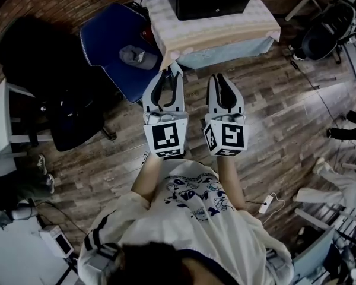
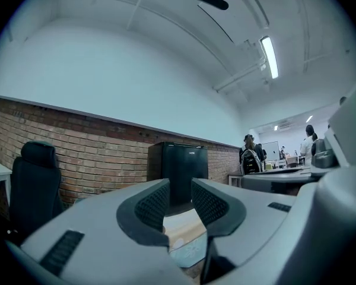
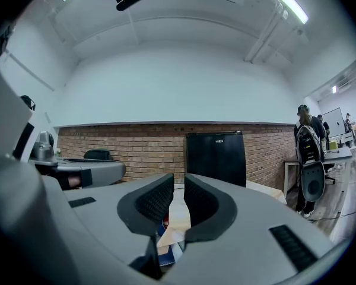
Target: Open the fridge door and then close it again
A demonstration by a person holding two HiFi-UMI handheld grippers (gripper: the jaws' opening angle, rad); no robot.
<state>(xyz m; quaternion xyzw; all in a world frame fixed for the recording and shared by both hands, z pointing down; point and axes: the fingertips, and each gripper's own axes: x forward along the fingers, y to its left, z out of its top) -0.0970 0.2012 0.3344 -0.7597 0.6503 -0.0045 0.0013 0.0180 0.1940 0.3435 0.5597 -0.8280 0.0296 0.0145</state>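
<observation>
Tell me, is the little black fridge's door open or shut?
Shut. The small black box-shaped fridge shows one flat, unbroken front, with no gap and none of its inside visible.

Straight ahead of the left hand-held gripper (image 1: 174,71) and the right hand-held gripper (image 1: 219,78) stands a desk (image 1: 225,31) covered with a pale cloth. Behind it runs a brick wall (image 3: 136,141), and above the bricks there is a plain white wall (image 3: 178,88). The floor (image 1: 273,100) under both is of grey-brown wooden planks. To the left of the left one stands a black office chair (image 2: 35,183), and a blue seat (image 1: 113,46) is just beside the desk. Long tube lights (image 2: 268,56) shine on the ceiling. Far to the right stand some people (image 2: 249,153).
</observation>
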